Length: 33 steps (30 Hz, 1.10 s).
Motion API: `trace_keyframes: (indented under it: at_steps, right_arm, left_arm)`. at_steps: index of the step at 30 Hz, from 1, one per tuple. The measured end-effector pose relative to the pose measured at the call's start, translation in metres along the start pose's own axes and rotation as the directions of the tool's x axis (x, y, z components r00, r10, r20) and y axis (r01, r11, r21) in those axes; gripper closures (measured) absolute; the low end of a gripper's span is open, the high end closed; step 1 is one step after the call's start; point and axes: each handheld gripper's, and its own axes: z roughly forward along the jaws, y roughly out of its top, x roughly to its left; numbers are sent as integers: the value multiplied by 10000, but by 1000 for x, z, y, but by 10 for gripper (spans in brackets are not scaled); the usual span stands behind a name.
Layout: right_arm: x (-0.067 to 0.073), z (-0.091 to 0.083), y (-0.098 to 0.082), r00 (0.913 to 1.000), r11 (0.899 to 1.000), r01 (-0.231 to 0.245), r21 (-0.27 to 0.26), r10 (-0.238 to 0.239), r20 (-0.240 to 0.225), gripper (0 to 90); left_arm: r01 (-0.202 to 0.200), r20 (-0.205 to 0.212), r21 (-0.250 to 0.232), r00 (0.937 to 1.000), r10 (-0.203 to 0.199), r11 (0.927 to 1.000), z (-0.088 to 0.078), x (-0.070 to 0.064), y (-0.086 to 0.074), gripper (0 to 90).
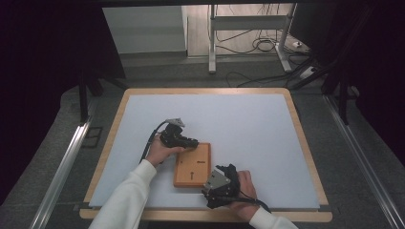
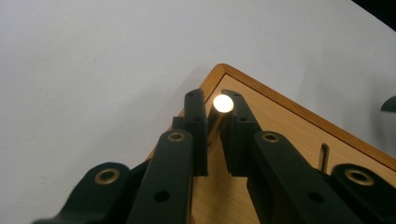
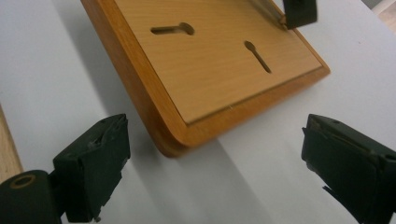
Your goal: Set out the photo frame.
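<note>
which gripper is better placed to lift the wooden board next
Probably the right gripper: its jaws stand open on either side of the wooden board's near corner. The left gripper is shut on a small metal pin.

Left claw [image 2: 214, 122] clamped on brass pin [image 2: 222, 104], wooden board [image 2: 280, 121] corner, white mat [image 2: 93, 70]
</note>
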Motion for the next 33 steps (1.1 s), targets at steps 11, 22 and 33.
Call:
trace_keyframes:
  at_steps: [11,22,33]
  right_arm:
    - [6,13,12,9938,9981,602,133,-612,924,90]
    - [-5,-5,21,9887,9949,843,-550,-767,1287,197]
    - [-15,-16,34,9875,9891,1004,-1078,-859,1321,305]
  left_arm:
    - [174,-63,-60,9998,-174,9998,0,1,1,821]
    - [-54,-737,-224,9973,38,9997,1,-3,1,840]
    - [-142,-1089,-257,9940,113,9996,-1,-3,1,802]
